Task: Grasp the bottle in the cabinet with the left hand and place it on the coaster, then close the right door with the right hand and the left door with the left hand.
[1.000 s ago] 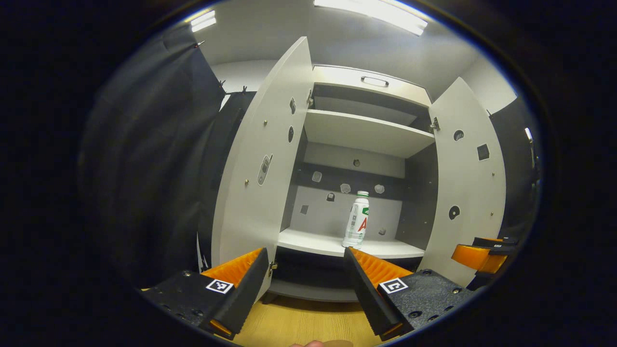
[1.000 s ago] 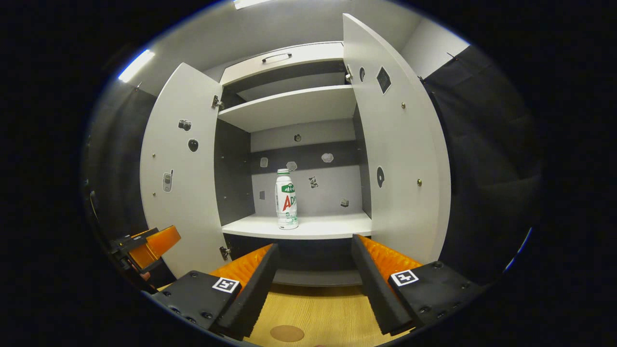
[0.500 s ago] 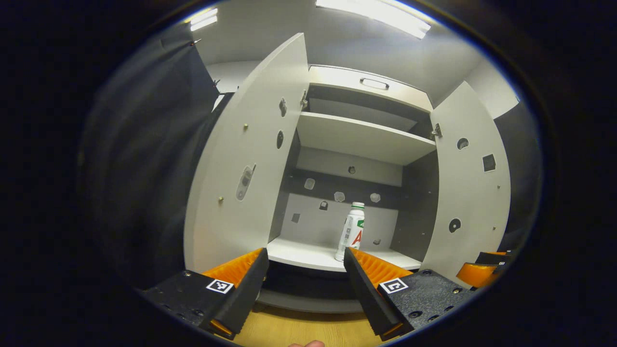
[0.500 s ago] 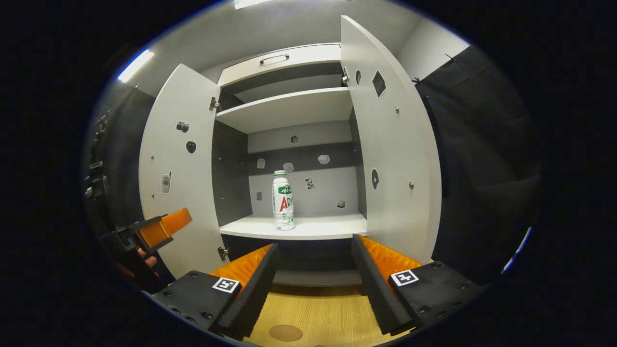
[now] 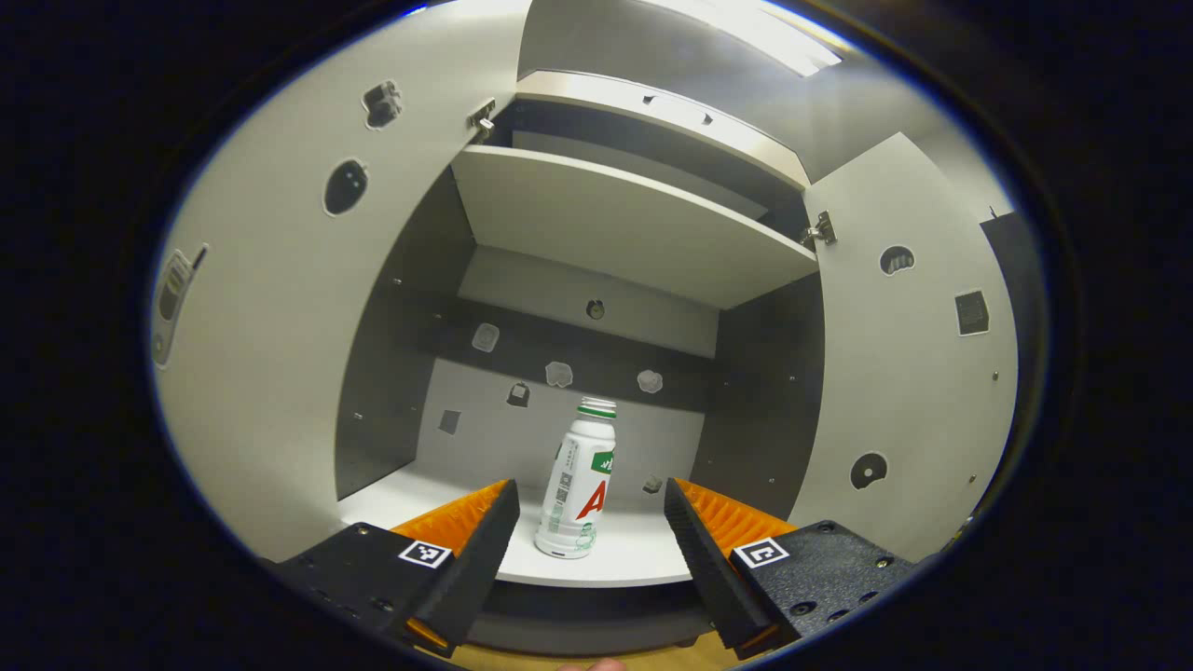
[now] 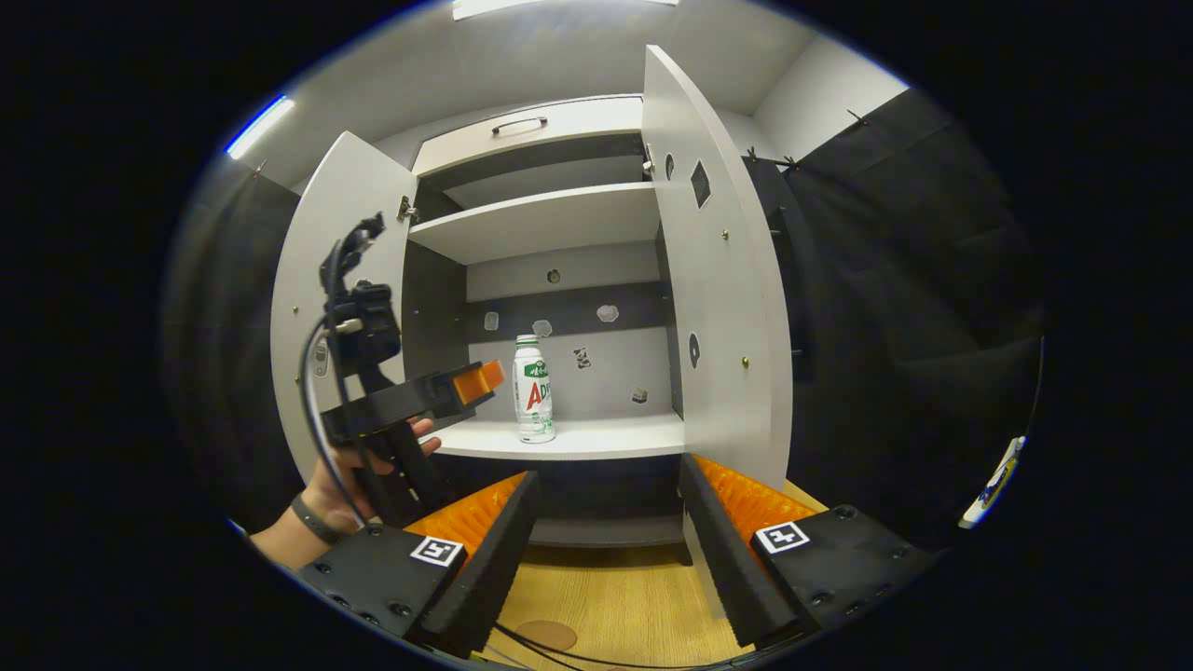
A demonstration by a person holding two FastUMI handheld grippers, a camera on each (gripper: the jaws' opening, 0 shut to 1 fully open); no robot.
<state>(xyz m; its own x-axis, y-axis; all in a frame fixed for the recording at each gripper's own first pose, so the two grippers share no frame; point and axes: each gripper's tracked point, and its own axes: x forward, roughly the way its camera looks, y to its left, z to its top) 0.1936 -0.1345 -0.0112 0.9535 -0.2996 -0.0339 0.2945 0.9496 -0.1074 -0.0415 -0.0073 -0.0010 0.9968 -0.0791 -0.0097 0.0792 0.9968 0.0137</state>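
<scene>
Left gripper view had our left tool (image 5: 589,522) wide open and empty (bottle (image 5: 578,492) framed upright between its fingers), so we judged a level, mid-body squeeze best.

Glossy plastic bottle (image 5: 578,494), matt smooth cabinet panels (image 6: 550,219), wood-grain table top (image 6: 615,606), small metal hinges (image 5: 820,230)

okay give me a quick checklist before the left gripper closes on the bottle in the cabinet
1. Left gripper jaws open: ok.
2. Bottle upright on the shelf: ok.
3. Bottle lined up between the jaws: ok.
4. Jaws far enough in to flank the bottle: not ok, short of it in the right gripper view.
5. Both doors open, left door and right door: ok.
6. Coaster free on the table: ok.
</scene>
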